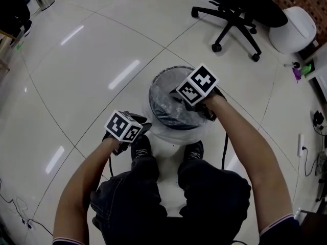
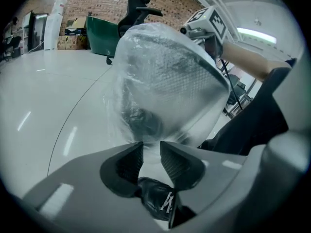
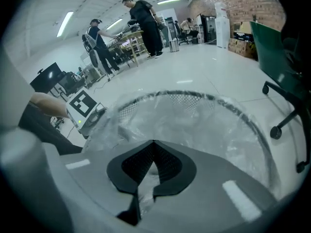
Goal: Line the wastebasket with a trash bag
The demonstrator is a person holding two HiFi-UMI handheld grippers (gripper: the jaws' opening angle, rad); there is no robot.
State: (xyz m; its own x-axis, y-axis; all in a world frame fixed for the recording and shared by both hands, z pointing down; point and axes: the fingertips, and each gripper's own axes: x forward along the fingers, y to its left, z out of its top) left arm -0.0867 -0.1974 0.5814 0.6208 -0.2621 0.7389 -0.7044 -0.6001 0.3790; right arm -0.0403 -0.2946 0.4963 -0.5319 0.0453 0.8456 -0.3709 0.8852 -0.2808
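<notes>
the wastebasket (image 1: 153, 88), round black mesh, stands upright on the pale tiled floor (image 1: 76, 86), just ahead of the person's two black shoes (image 1: 141, 147). the bag (image 1: 166, 111), clear and crinkled, is in and over the wastebasket. its film lines the inside, wraps over the rim and hangs down the outer wall. a loose skirt of it bunches on the floor round the wastebasket's foot, on the side nearest the shoes.

the right claw (image 3: 154, 144) is over the wastebasket's near right rim and points steeply down into it. its jaws are clenched together, with a strip of bag film pinched between the pads. the film trails out below the grip.

the left claw (image 2: 151, 144) is outside the wastebasket, low on its near left side beside one shoe, and is aimed at the bagged wall. its jaws are released and stand apart with a plain gap; the pads press on nothing. the gap shows something pale, film or floor, i cannot tell which, and under it the toe of a shoe.

beyond the wastebasket and well apart from it, a black chair (image 1: 232, 14) stands on its wheeled base. a white tub (image 1: 294, 29) sits to the right of the chair. the right claw view shows two people (image 3: 146, 25) standing far past the wastebasket.
</notes>
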